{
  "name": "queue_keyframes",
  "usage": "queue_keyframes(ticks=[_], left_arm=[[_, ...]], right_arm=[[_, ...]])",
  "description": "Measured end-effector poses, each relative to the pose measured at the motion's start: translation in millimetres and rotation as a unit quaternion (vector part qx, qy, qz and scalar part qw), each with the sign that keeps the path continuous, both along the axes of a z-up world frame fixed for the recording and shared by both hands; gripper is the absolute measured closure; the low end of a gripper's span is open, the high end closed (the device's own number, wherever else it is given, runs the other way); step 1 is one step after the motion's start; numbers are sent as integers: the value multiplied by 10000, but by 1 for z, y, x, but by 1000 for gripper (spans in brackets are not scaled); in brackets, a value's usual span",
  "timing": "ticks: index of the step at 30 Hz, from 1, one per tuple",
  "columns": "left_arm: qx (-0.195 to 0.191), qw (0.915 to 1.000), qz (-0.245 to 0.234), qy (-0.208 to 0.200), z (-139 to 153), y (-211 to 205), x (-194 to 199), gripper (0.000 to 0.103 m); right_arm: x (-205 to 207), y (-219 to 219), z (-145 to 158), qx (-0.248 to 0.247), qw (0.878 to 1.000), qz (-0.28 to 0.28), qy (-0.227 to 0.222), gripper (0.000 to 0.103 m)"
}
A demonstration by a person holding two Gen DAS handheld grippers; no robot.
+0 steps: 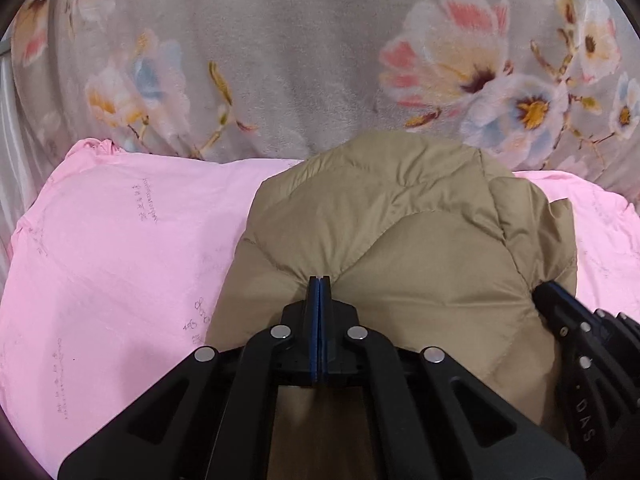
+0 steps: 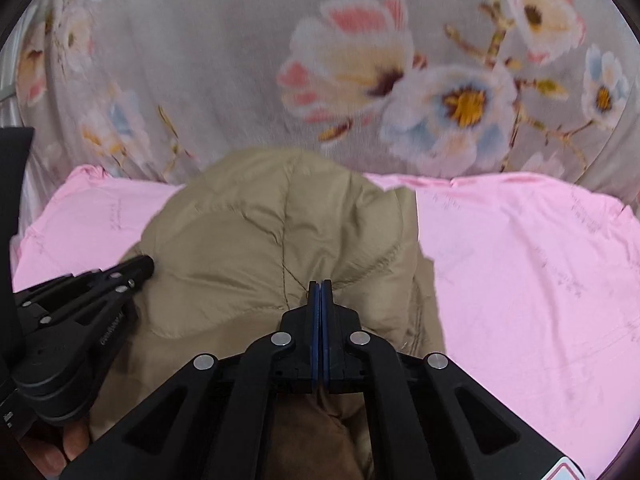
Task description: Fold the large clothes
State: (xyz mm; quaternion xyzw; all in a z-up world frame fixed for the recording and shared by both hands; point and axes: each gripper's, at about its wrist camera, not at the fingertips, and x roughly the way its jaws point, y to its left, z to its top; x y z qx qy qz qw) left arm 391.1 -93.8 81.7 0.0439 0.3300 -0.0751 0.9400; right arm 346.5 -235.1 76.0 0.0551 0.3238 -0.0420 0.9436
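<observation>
Jacket (image 1: 400, 240), tan and quilted, lies bunched on the pink sheet (image 1: 120, 260). Both my left gripper (image 1: 319, 280) and right gripper (image 2: 320, 284) are clamped on its near edge; I'd lift evenly, keeping the fabric taut between them.

The quilted jacket (image 1: 400, 240) is a plain khaki tan, its stitched seams running in curved, scale-like lines of a slightly darker thread; a deeper brown shows on its underside low in the right wrist view. It lies on a bright pink sheet (image 1: 120, 260) printed with faint grey script and small scribbled marks. Behind that, a grey blanket (image 1: 280, 40) carries large blurred flowers: white petals tipped with coral pink, others shaded pale blue, with yellow-orange centres, dark brown hearts and ochre-brown twigs. The left gripper (image 1: 319, 280) and right gripper (image 2: 319, 284) are matte black, with dark blue finger pads and round silver rivets.
</observation>
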Motion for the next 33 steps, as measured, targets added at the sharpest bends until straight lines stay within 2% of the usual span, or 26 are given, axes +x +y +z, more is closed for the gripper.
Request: queue_keyframes(ticks=[9,15,33], left_arm=[[104,9992,87,-369,-26,-6,7,103],[191,9986,107,-488,-36,-11,12,103],[323,9982,146,-477,-40,-15,15,103]], right_arm=[[1,6,-34,-80,9997,-48,-206,103],[9,1,-36,48,9999,-66,-127,103],[13,2,-37,-50,9999,-101,9,103]])
